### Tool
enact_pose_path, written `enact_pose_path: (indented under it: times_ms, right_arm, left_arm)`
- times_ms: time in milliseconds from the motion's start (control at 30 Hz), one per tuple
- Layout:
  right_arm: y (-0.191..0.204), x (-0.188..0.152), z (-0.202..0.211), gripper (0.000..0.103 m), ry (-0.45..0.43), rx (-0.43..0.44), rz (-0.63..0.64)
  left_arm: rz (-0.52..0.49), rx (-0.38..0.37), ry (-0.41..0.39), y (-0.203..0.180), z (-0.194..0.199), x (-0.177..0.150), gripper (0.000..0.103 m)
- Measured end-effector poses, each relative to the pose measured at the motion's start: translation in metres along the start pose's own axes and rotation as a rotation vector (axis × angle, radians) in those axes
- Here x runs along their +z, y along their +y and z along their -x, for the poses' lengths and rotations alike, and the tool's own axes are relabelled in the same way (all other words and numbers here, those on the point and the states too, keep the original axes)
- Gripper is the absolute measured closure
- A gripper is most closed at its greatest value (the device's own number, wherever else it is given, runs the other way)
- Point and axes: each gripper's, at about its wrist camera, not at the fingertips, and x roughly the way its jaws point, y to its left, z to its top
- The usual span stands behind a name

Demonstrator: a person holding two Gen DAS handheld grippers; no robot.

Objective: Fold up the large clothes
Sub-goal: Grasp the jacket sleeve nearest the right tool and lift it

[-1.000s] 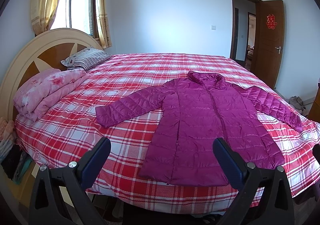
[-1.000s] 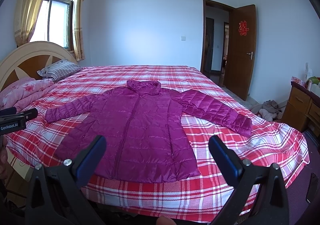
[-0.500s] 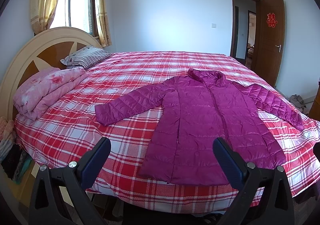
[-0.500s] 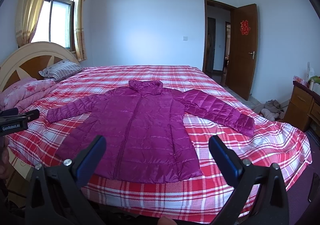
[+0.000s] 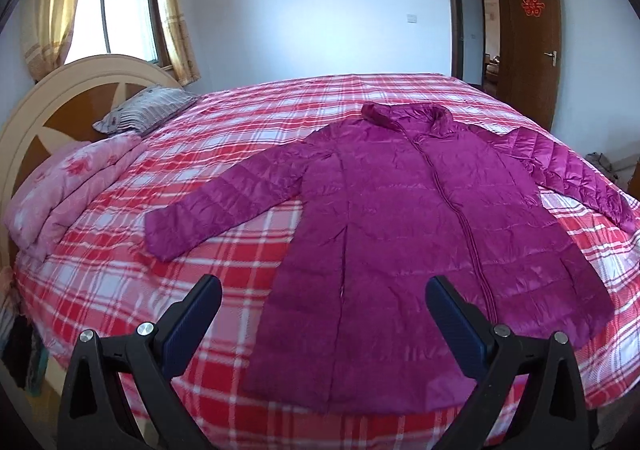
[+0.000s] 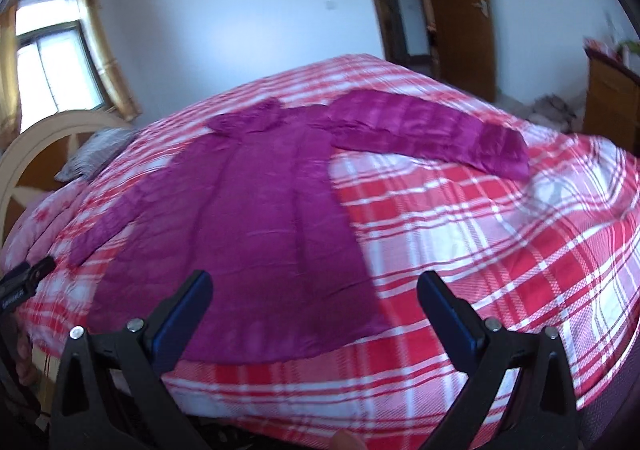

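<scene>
A long purple quilted coat (image 5: 408,234) lies flat and face up on the red plaid bed (image 5: 240,129), zipped, with both sleeves spread outward. Its hem reaches the near edge of the bed. My left gripper (image 5: 322,286) is open and empty, hovering just above the hem's left part. In the right wrist view the coat (image 6: 256,226) sits left of centre, its right sleeve (image 6: 432,133) stretched toward the far right. My right gripper (image 6: 314,284) is open and empty, near the coat's lower right corner. This view is motion-blurred.
A folded pink quilt (image 5: 68,185) and a striped pillow (image 5: 148,109) lie by the round headboard (image 5: 52,97) at left. A brown door (image 5: 532,33) stands open at the back right. A wooden cabinet (image 6: 612,105) stands right of the bed.
Both grippers have moved closer to the bed and lower over the coat's hem. The right gripper has swung to the right and tilted, so the coat now sits left in its view.
</scene>
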Motion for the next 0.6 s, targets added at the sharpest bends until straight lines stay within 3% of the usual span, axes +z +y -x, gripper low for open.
enact_pose_path:
  times_ms: [233,400,600]
  right_arm:
    - [-0.105,0.05,-0.051,0.001,0.013,-0.144,-0.228]
    - [-0.16,0.093,-0.071,0.008,-0.006,-0.285,-0.307]
    - [-0.202,0.125,-0.096,0.011,0.023,-0.389,-0.337]
  left_arm:
    - [0.0,0.067,-0.012,-0.012,-0.076,0.025,0.001]
    - [0.014,0.121,0.003,-0.013,-0.118,0.04,0.001]
    - [0.047,0.173,0.046,-0.005,-0.161,0.052,0.001]
